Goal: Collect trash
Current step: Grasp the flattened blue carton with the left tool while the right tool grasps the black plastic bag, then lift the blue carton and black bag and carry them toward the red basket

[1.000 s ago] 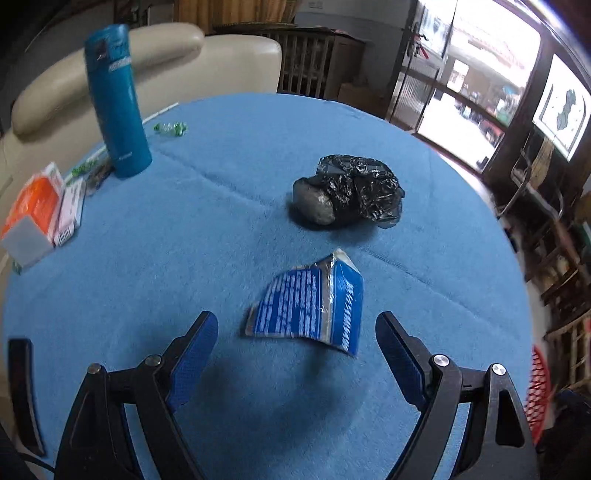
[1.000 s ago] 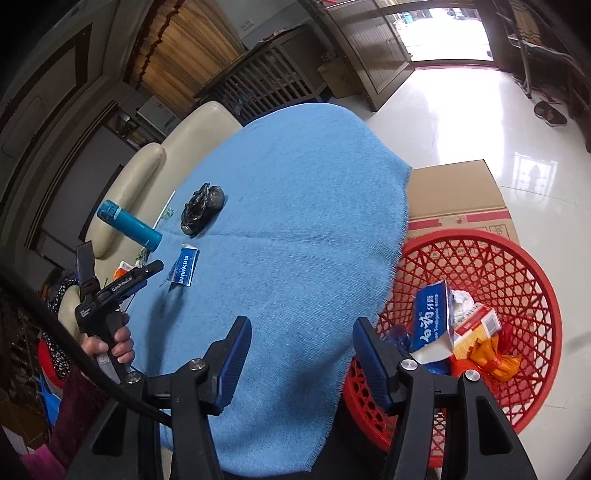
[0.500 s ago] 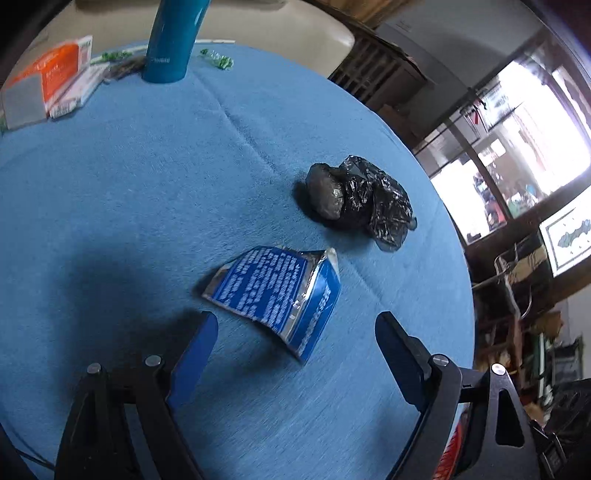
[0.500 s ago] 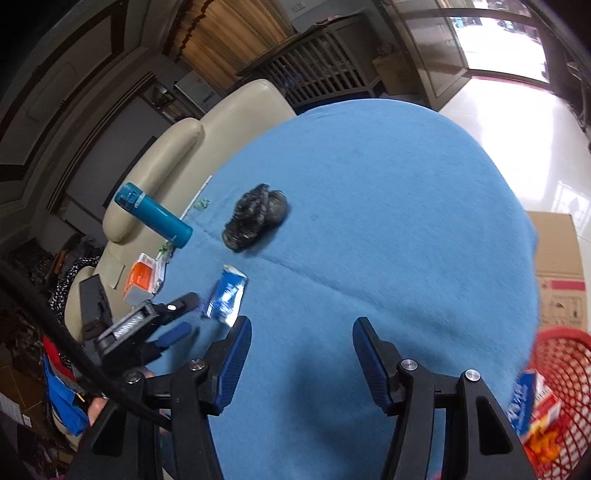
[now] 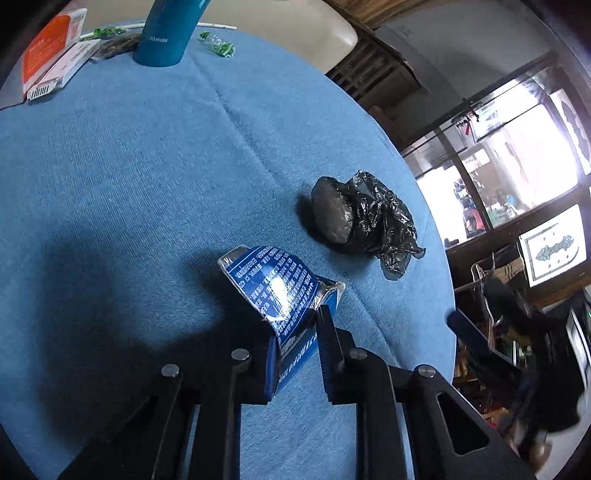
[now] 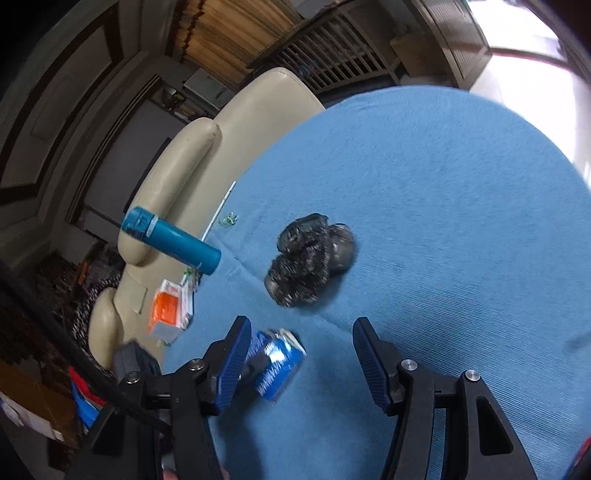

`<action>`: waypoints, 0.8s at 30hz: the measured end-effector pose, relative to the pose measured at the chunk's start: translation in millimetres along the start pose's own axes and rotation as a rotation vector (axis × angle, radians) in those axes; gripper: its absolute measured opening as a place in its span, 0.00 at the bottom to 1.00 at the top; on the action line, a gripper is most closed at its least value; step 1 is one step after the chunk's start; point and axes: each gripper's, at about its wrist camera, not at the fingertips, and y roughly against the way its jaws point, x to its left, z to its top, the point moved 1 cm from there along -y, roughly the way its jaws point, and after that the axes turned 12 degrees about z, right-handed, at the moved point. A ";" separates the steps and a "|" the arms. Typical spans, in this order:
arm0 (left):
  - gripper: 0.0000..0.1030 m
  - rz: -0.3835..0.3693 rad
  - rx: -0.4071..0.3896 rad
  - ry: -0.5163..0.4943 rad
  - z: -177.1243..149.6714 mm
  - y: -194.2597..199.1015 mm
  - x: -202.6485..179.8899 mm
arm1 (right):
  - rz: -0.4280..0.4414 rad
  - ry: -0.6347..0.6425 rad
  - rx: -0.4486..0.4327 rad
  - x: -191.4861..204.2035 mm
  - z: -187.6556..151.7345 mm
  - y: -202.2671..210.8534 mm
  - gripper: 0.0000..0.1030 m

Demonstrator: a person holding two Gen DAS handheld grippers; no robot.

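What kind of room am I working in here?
Most likely a home living room: a round table under a blue cloth, a cream leather sofa right behind it, drawn curtains and a bright glazed door beyond.

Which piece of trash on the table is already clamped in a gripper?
The blue foil packet, pinched between the shut jaws of the left gripper. The black plastic bag lies free farther back, and the open right gripper holds nothing.

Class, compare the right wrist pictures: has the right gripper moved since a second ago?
Yes. The right gripper has swung away from the red basket, now out of its view, across the blue tablecloth toward the black bag.
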 end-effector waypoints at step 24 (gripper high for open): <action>0.20 0.078 -0.210 -0.191 -31.4 100.4 25.6 | -0.340 0.034 -0.023 16.6 29.3 -137.1 0.40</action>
